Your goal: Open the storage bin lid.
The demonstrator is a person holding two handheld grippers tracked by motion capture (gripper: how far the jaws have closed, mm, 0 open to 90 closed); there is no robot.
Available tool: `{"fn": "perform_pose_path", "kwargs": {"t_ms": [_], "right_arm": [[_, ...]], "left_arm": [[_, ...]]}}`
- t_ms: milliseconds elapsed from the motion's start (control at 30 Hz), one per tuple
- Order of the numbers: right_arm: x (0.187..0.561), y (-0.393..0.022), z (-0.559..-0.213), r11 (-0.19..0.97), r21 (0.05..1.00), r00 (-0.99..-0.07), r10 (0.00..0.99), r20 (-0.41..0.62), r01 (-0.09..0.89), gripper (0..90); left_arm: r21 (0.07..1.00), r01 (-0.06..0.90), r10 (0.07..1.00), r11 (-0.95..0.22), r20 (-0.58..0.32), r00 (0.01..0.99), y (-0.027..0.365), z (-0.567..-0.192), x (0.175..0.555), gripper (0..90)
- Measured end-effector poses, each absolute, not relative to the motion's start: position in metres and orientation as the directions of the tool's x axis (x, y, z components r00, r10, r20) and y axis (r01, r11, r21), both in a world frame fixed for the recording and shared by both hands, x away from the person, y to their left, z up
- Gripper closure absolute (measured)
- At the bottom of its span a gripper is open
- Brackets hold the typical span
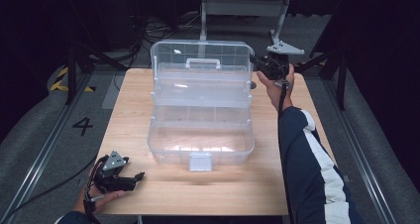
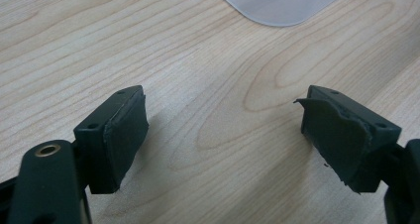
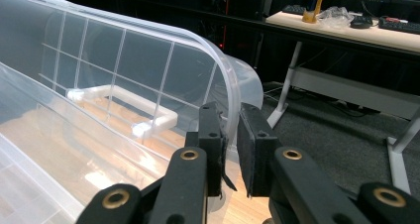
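I worked at a light wooden counter [image 1: 148, 194] standing on grey floor [image 1: 34, 135], where a painted number four [image 1: 82, 126] and yellow-black hazard tape [image 1: 62, 80] showed. Metal rails [image 1: 44, 149] ran alongside. Beyond lay dark curtains, tangled cables [image 1: 158, 30], a grey frame [image 1: 242, 8] and a far desk [image 3: 346, 28] with keyboards.

A single black figure "4" [image 1: 82, 126] is painted on the grey floor [image 1: 44, 135] left of the counter [image 1: 129, 135] in the high view. Beyond it, yellow-and-black hazard striping [image 1: 62, 80] marks the floor. No other lettering, label or brand can be read.
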State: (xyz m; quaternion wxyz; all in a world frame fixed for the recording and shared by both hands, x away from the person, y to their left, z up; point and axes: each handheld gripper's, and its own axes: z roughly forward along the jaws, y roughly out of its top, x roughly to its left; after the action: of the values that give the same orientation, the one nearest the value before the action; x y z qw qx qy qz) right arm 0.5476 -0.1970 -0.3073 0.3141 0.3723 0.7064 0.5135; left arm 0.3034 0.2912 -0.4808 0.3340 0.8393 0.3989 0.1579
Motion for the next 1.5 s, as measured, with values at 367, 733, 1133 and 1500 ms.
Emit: {"fn": "perform_pose_path", "kwargs": {"t_ms": [367, 733, 1133, 1500], "right_arm": [[0.558, -0.196, -0.311, 0.195, 0.955, -0.518, 0.854, -0.054, 0.222, 81.1], [0.564, -0.195, -0.314, 0.192, 0.953, -0.512, 0.858, -0.048, 0.234, 80.9], [0.571, -0.195, -0.315, 0.208, 0.947, -0.510, 0.858, -0.056, 0.247, 80.5], [0.577, -0.193, -0.317, 0.219, 0.940, -0.502, 0.862, -0.060, 0.263, 80.3]], "left_arm": [[0.686, 0.565, 0.777, -0.458, 0.001, 0.629, 0.291, -0.481, 0.304, 18.4], [0.686, 0.570, 0.778, -0.452, -0.009, 0.628, 0.291, -0.481, 0.303, 18.2], [0.683, 0.573, 0.776, -0.454, -0.014, 0.631, 0.291, -0.481, 0.304, 18.2], [0.684, 0.570, 0.772, -0.456, -0.014, 0.635, 0.291, -0.481, 0.304, 17.8]]}}
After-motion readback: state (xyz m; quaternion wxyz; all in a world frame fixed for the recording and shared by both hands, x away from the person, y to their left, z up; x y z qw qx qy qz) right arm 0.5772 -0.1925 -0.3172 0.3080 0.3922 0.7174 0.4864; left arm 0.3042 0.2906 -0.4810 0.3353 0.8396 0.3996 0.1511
